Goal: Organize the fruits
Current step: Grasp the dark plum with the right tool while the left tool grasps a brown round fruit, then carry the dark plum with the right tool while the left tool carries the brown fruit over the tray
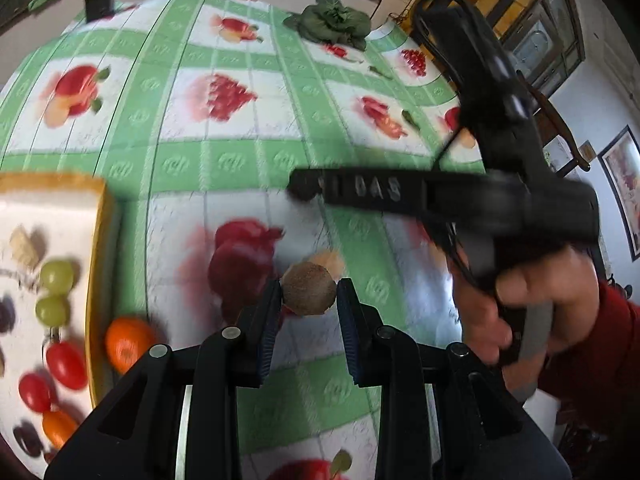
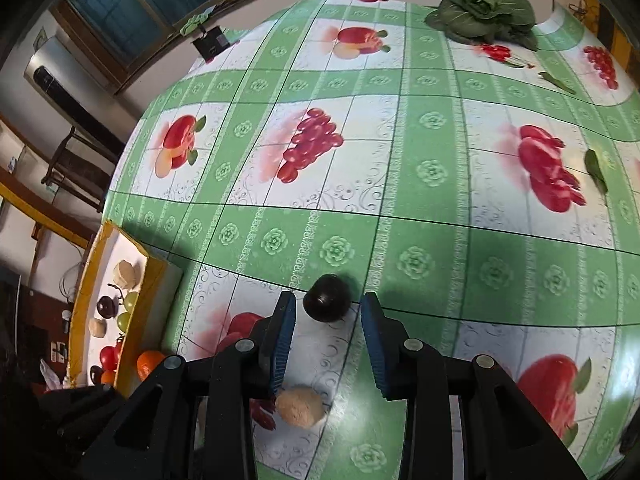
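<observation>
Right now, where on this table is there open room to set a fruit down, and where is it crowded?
The widest free stretch is the tablecloth between the dark fruit near the right claw and the leafy greens at the far edge. Crowded: the tray packed with small fruit, the orange against its rim, and the patch around the kiwi in the left claw.

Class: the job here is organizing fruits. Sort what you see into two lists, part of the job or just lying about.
Part of the job: kiwi in the left gripper; dark plum between the right gripper's fingers; orange; tray of fruit.

Lying about: leafy greens; loose leaf; black box.
</observation>
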`<action>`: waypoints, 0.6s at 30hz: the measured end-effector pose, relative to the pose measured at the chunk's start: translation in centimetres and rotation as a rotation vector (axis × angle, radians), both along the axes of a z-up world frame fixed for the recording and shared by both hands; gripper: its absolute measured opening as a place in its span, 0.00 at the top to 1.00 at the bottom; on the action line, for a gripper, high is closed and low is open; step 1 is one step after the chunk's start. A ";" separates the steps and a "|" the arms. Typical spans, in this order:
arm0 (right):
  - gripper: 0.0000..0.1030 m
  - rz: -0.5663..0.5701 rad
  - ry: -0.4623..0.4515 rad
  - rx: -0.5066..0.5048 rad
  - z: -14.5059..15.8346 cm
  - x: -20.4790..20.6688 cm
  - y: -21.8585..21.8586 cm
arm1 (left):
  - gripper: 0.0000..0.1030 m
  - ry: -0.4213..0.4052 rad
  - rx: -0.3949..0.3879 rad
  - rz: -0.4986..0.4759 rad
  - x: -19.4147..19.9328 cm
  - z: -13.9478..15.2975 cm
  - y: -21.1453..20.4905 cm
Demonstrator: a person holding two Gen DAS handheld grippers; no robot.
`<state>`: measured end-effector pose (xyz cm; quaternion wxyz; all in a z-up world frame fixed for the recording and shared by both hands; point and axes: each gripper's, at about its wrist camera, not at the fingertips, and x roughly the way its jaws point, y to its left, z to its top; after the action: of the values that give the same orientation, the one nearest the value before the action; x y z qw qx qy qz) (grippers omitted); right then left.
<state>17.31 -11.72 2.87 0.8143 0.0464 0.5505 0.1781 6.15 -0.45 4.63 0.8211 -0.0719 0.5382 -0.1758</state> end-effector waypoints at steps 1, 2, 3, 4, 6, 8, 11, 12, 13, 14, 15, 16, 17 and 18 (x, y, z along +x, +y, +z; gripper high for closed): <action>0.66 0.006 0.002 -0.008 -0.3 0.1 0.3 | 0.75 0.005 0.004 0.003 -0.3 -0.2 0.2; 0.67 0.010 0.001 -0.019 -0.5 0.2 0.6 | 0.75 0.011 0.006 0.006 -0.5 -0.4 0.3; 0.71 0.014 0.000 -0.034 -0.7 0.2 0.9 | 0.75 0.020 0.007 0.013 -0.7 -0.7 0.6; 0.73 0.017 -0.005 -0.047 -0.8 0.2 1.1 | 0.75 0.023 0.006 0.018 -0.9 -0.8 0.7; 0.74 0.016 -0.022 -0.065 -0.9 0.2 1.1 | 0.75 0.027 0.005 0.029 -1.2 -0.9 1.1; 0.75 0.017 -0.029 -0.072 -0.8 0.1 1.1 | 0.75 0.024 0.003 0.038 -1.4 -0.8 1.4; 0.75 0.015 -0.042 -0.079 -0.4 -0.1 1.2 | 0.75 0.012 0.010 0.052 -1.6 -0.4 1.9; 0.75 0.014 -0.042 -0.069 -0.1 -0.3 1.2 | 0.75 0.005 0.016 0.059 -1.5 -0.2 2.2; 0.75 0.015 -0.044 -0.059 0.2 -0.4 1.2 | 0.75 -0.001 0.022 0.064 -1.5 0.0 2.4; 0.75 0.017 -0.050 -0.050 0.6 -0.6 1.2 | 0.75 -0.007 0.028 0.068 -1.5 0.2 2.6; 0.75 0.019 -0.053 -0.045 0.8 -0.7 1.3 | 0.75 -0.015 0.042 0.074 -1.4 0.4 2.9; 0.75 0.022 -0.055 -0.038 1.1 -0.8 1.4 | 0.75 -0.020 0.051 0.078 -1.4 0.6 3.0; 0.75 0.025 -0.056 -0.030 1.4 -1.0 1.5 | 0.75 -0.024 0.060 0.083 -1.4 0.7 3.2; 0.75 0.029 -0.060 -0.026 1.6 -1.2 1.7 | 0.75 -0.030 0.055 0.078 -1.3 0.8 3.4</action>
<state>16.15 -10.04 4.50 0.8283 0.0226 0.5286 0.1841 4.80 2.96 5.47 0.8370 -0.0676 0.5273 -0.1300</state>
